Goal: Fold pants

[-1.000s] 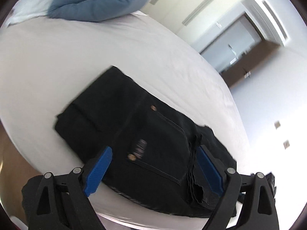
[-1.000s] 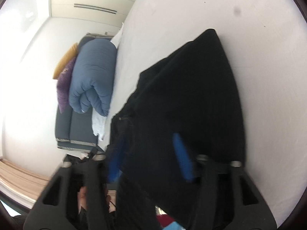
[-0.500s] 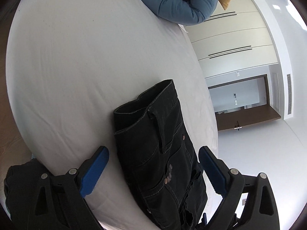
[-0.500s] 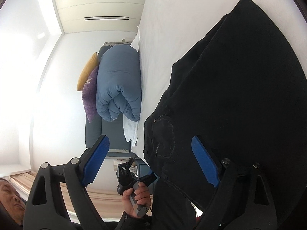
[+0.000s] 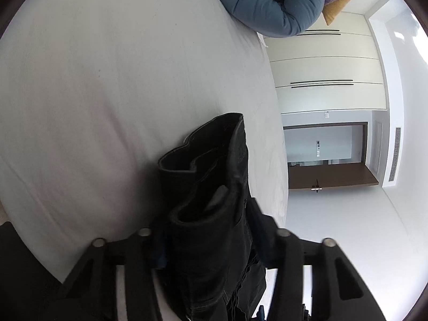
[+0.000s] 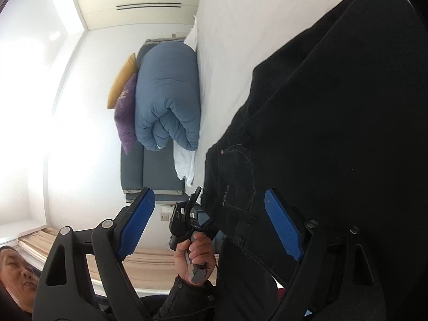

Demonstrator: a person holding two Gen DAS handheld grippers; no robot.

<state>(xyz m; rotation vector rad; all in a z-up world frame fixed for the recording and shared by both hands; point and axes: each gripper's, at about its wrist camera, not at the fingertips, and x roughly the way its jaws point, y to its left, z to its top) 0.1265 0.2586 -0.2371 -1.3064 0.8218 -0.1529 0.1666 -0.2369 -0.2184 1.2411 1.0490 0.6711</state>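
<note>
One pair of black denim pants (image 5: 211,214) lies folded on the white-sheeted bed (image 5: 107,93), and two grippers work at it. The left gripper (image 5: 206,230) has its fingers closed on the thick folded edge of the pants, the layered denim bulging up between the black arms so that the blue pads are nearly hidden. The right gripper (image 6: 216,224) hangs with its two blue-padded fingers (image 6: 285,230) spread wide apart, holding nothing, one of them over the dark cloth. One rolled blue quilted duvet (image 6: 168,101) sits at the head of the bed, with one purple cushion (image 6: 125,112) and one mustard-yellow cushion (image 6: 121,80) beside it. The left wrist view alone shows the brown wooden door (image 5: 331,179) and the cream wardrobe fronts (image 5: 326,69) past the bed's edge. The right wrist view alone shows the person's left hand (image 6: 195,254) wrapped round the other gripper's handle, the grey upholstered headboard (image 6: 144,165), and a back pocket (image 6: 238,182) of the pants with pale stitching and a rivet. The pants there spread as a broad, flat, dark slab over the sheet, seams running diagonally, while in the left wrist view they stand as a narrow stack of folds with open hollows at the far end.
</note>
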